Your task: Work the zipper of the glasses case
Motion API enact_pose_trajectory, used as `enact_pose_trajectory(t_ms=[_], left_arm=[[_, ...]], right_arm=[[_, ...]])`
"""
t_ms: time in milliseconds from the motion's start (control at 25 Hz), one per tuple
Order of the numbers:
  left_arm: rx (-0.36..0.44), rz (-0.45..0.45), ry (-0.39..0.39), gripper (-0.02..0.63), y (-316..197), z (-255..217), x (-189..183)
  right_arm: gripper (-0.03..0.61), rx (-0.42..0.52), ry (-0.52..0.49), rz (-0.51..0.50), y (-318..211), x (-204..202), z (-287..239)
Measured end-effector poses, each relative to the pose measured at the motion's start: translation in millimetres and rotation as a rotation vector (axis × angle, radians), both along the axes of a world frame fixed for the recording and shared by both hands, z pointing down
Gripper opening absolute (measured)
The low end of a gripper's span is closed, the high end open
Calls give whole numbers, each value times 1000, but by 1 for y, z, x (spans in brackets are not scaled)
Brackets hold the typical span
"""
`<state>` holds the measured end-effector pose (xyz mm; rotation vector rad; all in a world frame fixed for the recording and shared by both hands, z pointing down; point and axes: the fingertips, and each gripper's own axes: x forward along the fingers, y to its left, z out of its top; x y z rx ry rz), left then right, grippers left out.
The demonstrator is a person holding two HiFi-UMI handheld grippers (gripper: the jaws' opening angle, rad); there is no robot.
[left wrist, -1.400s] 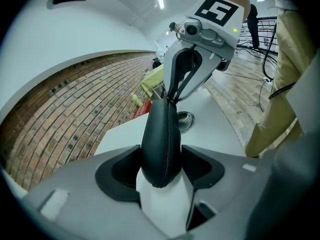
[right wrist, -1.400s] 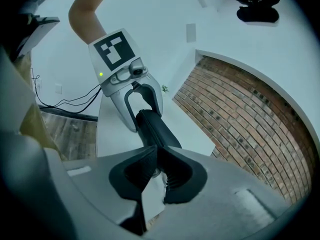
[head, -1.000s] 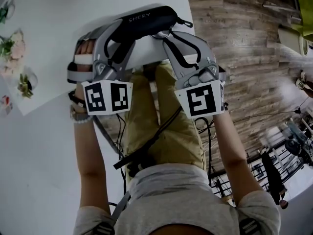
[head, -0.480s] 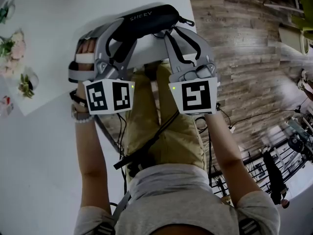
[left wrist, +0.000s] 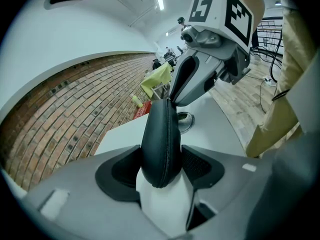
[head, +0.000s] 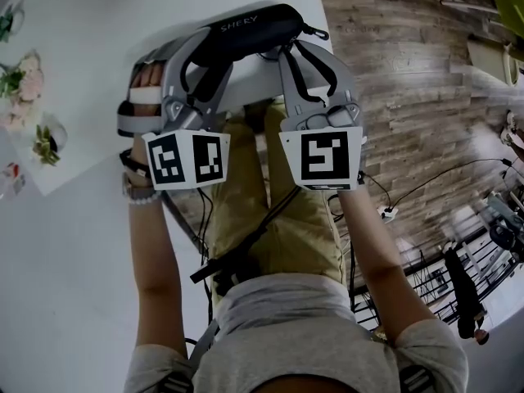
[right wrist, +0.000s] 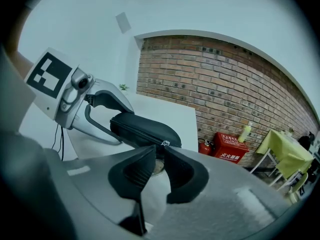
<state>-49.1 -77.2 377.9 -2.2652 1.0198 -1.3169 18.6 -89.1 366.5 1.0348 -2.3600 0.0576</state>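
Note:
The black glasses case lies across the near edge of the white table. My left gripper is shut on its left end. In the left gripper view the case is pinched between both pads, its zipper line facing me. My right gripper reaches the case's near side toward the right end. In the right gripper view its jaws are closing to a narrow gap. The small metal zipper pull sits just at the tips, and the pads do not visibly press on it.
Flowers and a small glass with a plant stand at the table's left. A round object lies on the table beyond the case. Wooden floor lies right of the table edge. A red box stands by the brick wall.
My right gripper has swung left and closer to the case, its marker cube now facing squarely up. The case has shifted slightly up and right. The left gripper keeps its hold.

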Motion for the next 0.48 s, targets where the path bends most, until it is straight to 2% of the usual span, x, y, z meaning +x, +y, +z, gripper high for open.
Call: enact_pose_trajectory(t_ms=[480], left_arm=[[7,10,5,259,1,0,0]], right_arm=[[28,47,71,65,-2,9,0]])
